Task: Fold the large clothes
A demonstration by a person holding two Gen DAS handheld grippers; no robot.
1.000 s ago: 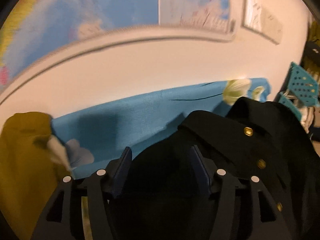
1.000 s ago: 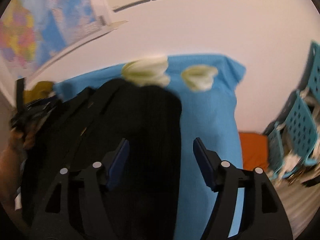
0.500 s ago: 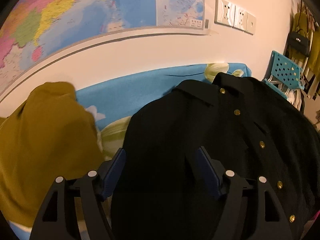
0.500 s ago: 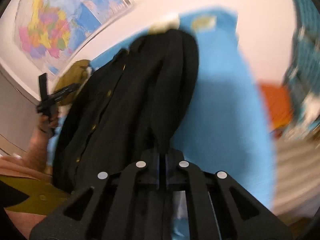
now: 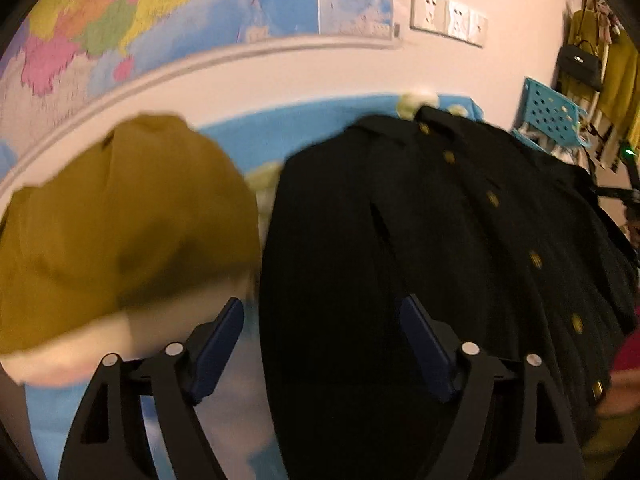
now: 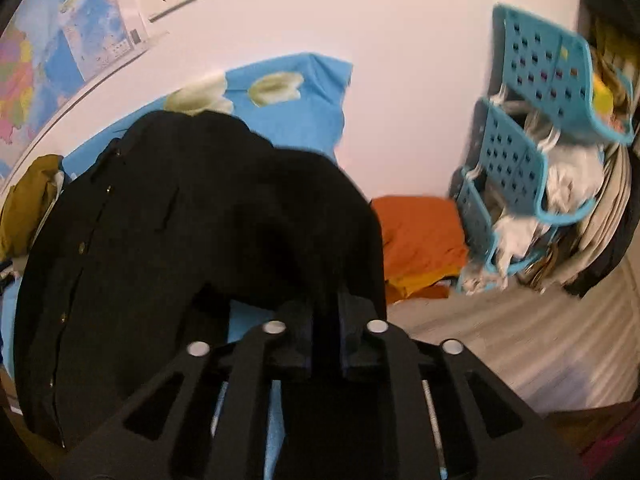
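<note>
Left gripper (image 5: 320,344) is spreading wide over the black coat (image 5: 420,240), gripping nothing. Right gripper (image 6: 324,320) is easing apart, coat fabric still bunched between; half a second ago it was clamped tight.

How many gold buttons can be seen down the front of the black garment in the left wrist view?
6 on the black button-front garment: at the collar, then descending rightward. More may be hidden near the hem.
</note>
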